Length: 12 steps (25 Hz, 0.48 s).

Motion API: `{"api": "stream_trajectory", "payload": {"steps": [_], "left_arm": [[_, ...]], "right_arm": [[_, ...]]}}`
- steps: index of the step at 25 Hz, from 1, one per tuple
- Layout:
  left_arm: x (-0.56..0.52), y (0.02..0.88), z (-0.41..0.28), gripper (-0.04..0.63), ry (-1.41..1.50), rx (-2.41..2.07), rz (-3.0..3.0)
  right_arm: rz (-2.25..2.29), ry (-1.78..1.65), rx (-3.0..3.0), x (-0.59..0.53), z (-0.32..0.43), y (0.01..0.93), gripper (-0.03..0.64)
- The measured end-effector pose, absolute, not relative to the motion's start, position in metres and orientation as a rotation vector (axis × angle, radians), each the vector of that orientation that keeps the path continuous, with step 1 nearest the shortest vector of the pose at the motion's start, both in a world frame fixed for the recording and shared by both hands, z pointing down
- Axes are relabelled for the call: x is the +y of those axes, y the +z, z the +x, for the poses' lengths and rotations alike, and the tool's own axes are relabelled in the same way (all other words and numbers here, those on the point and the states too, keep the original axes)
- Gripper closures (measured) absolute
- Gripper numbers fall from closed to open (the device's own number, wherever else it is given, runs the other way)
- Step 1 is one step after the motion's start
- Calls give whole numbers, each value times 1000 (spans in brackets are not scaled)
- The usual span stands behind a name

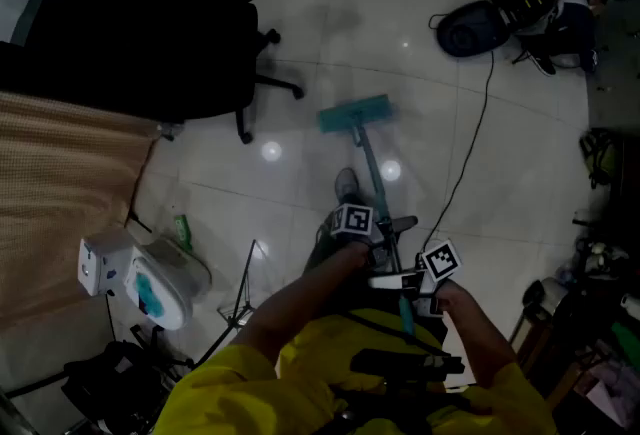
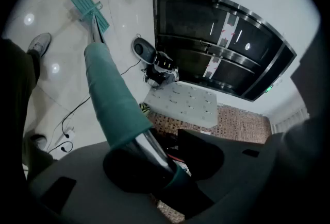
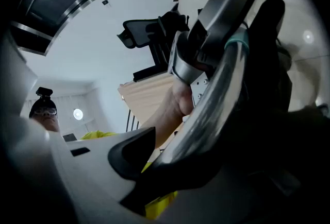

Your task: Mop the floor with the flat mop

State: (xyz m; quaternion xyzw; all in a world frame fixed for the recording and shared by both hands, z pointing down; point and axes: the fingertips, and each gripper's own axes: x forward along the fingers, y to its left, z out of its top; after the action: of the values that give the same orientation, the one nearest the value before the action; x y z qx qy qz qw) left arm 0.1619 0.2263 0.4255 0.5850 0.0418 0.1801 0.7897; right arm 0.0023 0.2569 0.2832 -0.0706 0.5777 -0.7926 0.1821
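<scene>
A flat mop with a teal head (image 1: 355,114) lies on the pale tiled floor (image 1: 330,13) ahead of me, its metal pole (image 1: 376,181) running back to my hands. My left gripper (image 1: 372,241) is shut on the pole, just below its teal grip sleeve (image 2: 108,97); the mop head (image 2: 88,6) shows far down the pole in the left gripper view. My right gripper (image 1: 405,281) is shut on the pole's upper end (image 3: 211,99), close behind the left one.
A black office chair (image 1: 160,18) stands at the left, near the mop head. A black bag (image 1: 475,28) and a cable (image 1: 470,158) lie on the floor at the right. A white device (image 1: 145,278) sits at the lower left beside a wooden desk (image 1: 55,193). My shoe (image 1: 346,185) is beside the pole.
</scene>
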Motion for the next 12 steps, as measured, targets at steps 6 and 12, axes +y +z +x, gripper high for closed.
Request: {"api": "stream_trajectory", "payload": {"steps": [6,12], "left_arm": [[128,504,185,430,323,133,1320],[90,575,181,433,269,141,1326]], "right_arm": [[-315,-2152,1726,168,21,381,483],[-331,-2123,1734,132,13,458,484]]}}
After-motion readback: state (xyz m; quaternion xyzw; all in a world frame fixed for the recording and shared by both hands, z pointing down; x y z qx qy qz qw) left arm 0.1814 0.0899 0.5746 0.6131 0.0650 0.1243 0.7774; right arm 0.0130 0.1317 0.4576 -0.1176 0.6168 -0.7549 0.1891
